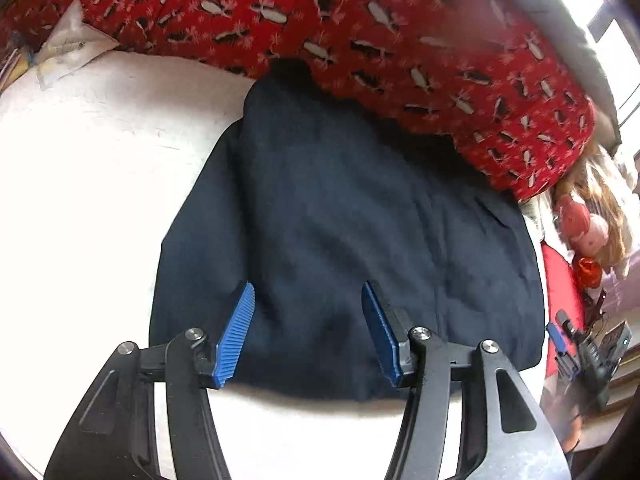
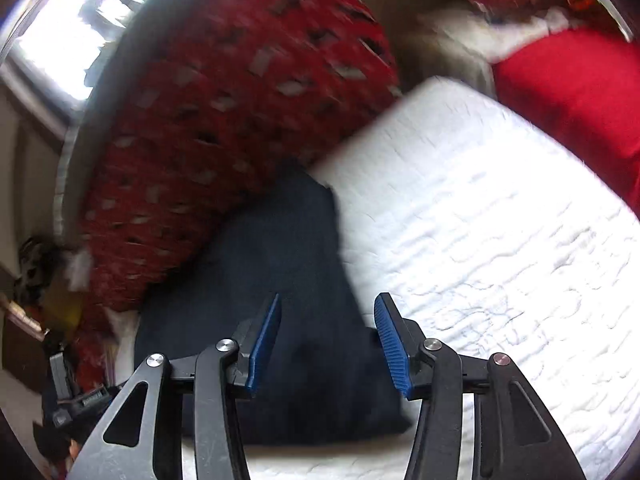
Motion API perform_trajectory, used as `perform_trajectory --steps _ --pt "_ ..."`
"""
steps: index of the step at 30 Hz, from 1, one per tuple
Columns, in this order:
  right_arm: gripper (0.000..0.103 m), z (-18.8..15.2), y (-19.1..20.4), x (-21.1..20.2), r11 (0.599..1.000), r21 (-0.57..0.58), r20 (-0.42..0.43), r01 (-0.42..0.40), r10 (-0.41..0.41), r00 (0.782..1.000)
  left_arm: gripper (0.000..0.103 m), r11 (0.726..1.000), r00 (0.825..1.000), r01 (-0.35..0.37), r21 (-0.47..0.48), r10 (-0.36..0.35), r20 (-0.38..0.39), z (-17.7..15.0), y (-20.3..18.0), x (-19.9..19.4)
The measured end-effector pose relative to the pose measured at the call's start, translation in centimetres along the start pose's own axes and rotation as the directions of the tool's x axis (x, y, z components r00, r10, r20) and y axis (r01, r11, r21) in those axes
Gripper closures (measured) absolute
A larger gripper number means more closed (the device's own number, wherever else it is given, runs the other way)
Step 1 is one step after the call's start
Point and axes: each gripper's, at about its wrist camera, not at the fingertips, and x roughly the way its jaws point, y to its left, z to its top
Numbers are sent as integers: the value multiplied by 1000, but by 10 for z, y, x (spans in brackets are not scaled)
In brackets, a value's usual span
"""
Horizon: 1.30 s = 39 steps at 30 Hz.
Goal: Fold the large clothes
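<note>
your left gripper hangs open above the near edge of the dark garment, which lies folded on the white bedcover, its far end against the red patterned pillow. your right gripper is open too, holding nothing.

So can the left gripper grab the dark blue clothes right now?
Probably yes. The left gripper is open right over the near part of the dark blue garment, with nothing between them. The red patterned blanket only covers the garment's far end.
</note>
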Motion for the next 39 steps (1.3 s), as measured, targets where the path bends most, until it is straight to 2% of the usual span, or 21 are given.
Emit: perform_trajectory --steps 2,3,4,5,7,9,12,13,15,18,19,20,21,23,25,27,29,31,33,36,39 --pt "52 -12 6 0 997 -75 -6 33 -33 999 48 997 997 -67 26 68 -36 -12 -2 15" --pt "52 -19 7 13 988 -124 -58 89 -97 994 47 994 993 -100 39 102 -53 -11 -6 27" --pt "52 -25 5 30 974 -167 -124 153 -175 977 46 989 988 -132 63 136 -66 -13 -8 39" --pt "54 -28 5 40 968 -180 -154 175 -204 967 46 986 987 -147 78 151 -51 -13 -11 39" --pt "53 -26 16 30 962 -193 -100 195 -217 971 46 985 986 -154 80 158 -48 -11 -18 31" --pt "50 -17 33 13 964 -204 -14 169 -175 984 46 993 993 -112 48 113 -38 -6 -21 19" --pt "50 -8 66 -2 960 -255 99 119 -96 990 46 998 997 -66 1 66 39 11 -22 3" --pt "51 -6 78 -1 956 -278 109 93 -65 992 44 997 996 -71 -10 72 54 18 -21 3" --pt "51 -7 95 11 944 -317 108 90 -58 992 43 995 995 -97 -34 98 25 28 -15 18" --pt "47 -13 92 58 937 -334 11 103 -105 994 41 991 991 -126 -51 124 -48 29 -7 45" --pt "47 -19 85 82 935 -330 -76 128 -162 984 40 992 991 -122 -42 120 -55 30 -5 50" --pt "47 -26 83 94 928 -345 -108 142 -190 976 40 991 991 -126 -33 124 -52 31 -6 49" --pt "47 -29 90 92 901 -398 -59 170 -210 976 40 993 992 -119 -21 117 -54 32 -8 45" --pt "46 -30 113 85 855 -470 -1 218 -248 969 40 999 999 -40 -31 40 -20 41 -8 30" --pt "47 -23 133 71 888 -451 11 92 -97 995 40 995 1000 9 -96 -7 19 54 4 18" --pt "46 -17 148 68 901 -432 13 25 -21 1000 40 986 999 31 -163 -26 35 69 22 15" --pt "46 -14 163 76 902 -432 -18 -9 1 1000 40 974 999 15 -228 -8 32 80 45 17" --pt "42 -26 165 100 891 -453 -67 -4 -30 997 40 952 999 37 -303 -36 8 86 71 22" --pt "40 -40 157 136 870 -490 -175 51 -155 972 40 923 995 80 -377 -94 -20 84 93 28" --pt "40 -64 156 136 808 -584 -68 85 -153 986 40 882 987 117 -456 -153 -43 76 116 39" --pt "38 -64 157 133 832 -548 -73 85 -149 986 39 848 965 188 -495 -254 -69 64 117 52"
